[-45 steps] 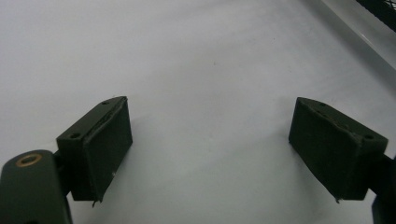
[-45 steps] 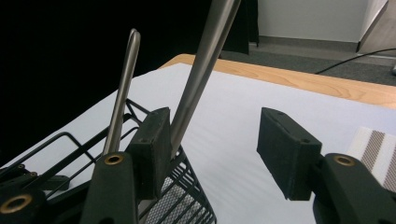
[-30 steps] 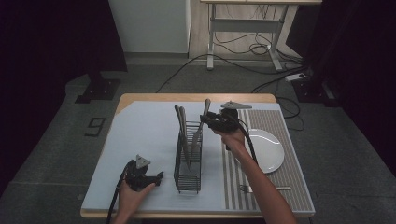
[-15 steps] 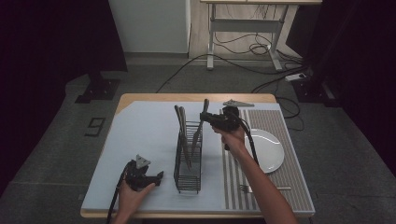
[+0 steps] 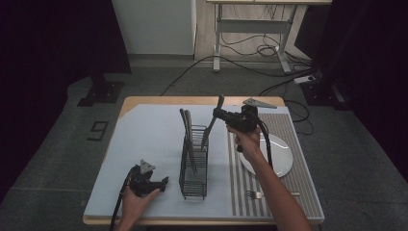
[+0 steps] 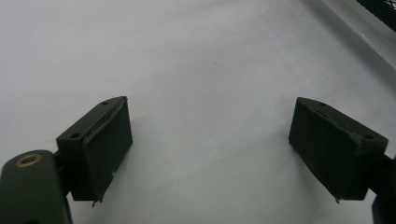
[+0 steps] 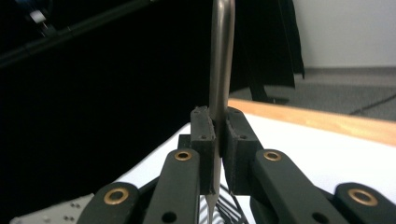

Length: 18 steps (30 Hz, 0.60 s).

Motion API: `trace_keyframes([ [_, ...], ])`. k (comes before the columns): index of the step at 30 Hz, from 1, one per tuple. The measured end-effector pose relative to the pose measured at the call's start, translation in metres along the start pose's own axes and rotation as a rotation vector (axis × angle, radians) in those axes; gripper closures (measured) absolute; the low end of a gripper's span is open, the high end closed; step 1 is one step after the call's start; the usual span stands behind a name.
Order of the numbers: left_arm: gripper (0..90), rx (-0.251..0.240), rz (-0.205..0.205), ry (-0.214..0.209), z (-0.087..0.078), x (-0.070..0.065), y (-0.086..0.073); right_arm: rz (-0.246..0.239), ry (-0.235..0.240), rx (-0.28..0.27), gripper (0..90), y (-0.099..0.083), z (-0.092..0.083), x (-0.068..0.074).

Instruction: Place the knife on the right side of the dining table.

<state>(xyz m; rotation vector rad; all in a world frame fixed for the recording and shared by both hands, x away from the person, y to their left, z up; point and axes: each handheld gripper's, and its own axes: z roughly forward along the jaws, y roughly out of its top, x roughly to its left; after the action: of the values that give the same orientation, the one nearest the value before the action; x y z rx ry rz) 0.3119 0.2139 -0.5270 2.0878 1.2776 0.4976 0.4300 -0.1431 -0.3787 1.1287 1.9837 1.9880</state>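
Clamped tight on a slim metal utensil, pads of the right gripper pinched on its handle after just closing in, the piece tilted with its lower end dipping into the far end of the black wire rack. Two more utensils standing up out of that same far end. Right of the rack, a white plate on the striped mat, a fork nearer the front edge. Left of the rack, left gripper low over the pale sheet, jaws spread wide, nothing between them
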Motion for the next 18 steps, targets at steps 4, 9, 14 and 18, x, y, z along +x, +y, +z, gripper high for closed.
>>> trace_keyframes([
  [4, 13.0, -0.001, 0.001, 0.000, 0.000, 0.000, 0.000, -0.010, 0.015, -0.084, 84.2, 0.019, -0.024, 0.006],
  [9, 13.0, -0.001, 0.000, 0.000, 0.000, 0.000, 0.000, -0.018, 0.014, -0.149, 84.2, 0.034, -0.049, 0.009],
  [14, 13.0, -0.001, 0.000, 0.000, 0.000, 0.000, 0.000, -0.013, -0.023, -0.177, 84.2, 0.041, -0.068, 0.000],
  [18, 13.0, -0.001, 0.000, 0.000, 0.000, 0.000, 0.000, -0.008, -0.062, -0.165, 84.2, 0.038, -0.074, -0.010],
])
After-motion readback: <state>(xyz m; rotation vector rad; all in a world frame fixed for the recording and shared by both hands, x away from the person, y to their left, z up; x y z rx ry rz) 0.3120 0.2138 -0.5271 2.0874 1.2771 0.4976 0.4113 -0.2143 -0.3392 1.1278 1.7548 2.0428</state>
